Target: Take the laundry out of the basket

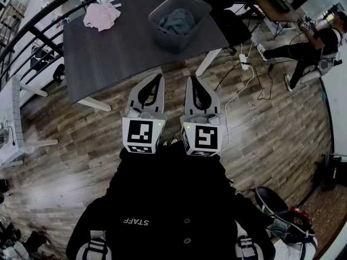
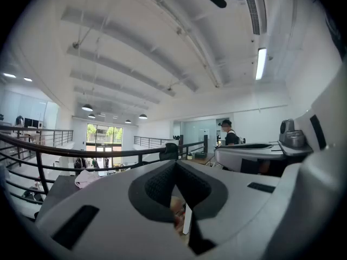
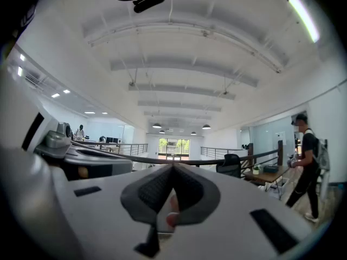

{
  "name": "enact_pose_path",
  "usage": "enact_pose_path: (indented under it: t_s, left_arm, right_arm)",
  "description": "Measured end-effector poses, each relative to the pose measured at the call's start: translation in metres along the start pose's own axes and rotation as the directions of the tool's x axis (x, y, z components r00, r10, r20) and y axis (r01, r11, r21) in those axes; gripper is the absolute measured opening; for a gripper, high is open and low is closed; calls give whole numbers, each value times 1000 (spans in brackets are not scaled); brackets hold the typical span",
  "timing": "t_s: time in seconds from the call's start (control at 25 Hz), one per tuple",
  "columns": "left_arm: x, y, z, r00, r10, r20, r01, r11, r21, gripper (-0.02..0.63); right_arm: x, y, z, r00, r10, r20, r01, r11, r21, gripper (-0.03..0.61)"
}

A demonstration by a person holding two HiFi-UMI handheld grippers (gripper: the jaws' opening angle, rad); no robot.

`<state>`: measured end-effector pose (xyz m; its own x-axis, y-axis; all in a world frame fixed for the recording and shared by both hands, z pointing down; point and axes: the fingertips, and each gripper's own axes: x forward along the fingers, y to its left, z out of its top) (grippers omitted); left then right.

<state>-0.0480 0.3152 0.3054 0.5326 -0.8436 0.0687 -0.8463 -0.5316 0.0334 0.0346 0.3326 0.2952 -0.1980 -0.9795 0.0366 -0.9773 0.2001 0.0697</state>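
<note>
Left gripper [image 1: 159, 79]: jaws are sitting closed, tip to tip, gripping nothing. Right gripper [image 1: 193, 81]: jaws are likewise meeting, empty. Both are pointing side by side toward the counter [image 1: 124, 53]. The basket [image 1: 162, 36] is standing on the counter well ahead of the jaws, roughly in line between them, with the grey-blue laundry [image 1: 177, 21] lying inside. A pink garment [image 1: 101, 15] is lying ahead and left. In both gripper views the gripper bodies are blocking the basket.
</note>
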Motion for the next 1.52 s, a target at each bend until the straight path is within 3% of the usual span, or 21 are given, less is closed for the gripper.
enact_pose_path:
  t_s: [0.6,1.12,1.52]
  left_arm:
    - [-10,32,-16,1000,5,-8,-5,1000,-21,0]
    - [-49,93,-56,995,76,-67,-81,993,-86,0]
    - [-27,104,-63,995,68,-76,-75,993,-94,1]
  right_arm:
    - [13,21,-9,1000,-16,2,16,1000,21,14]
    - [7,2,-37,982,-175,-72,177,984,24,14]
    - [33,3,-46,985,-155,-81,157,987,22,15]
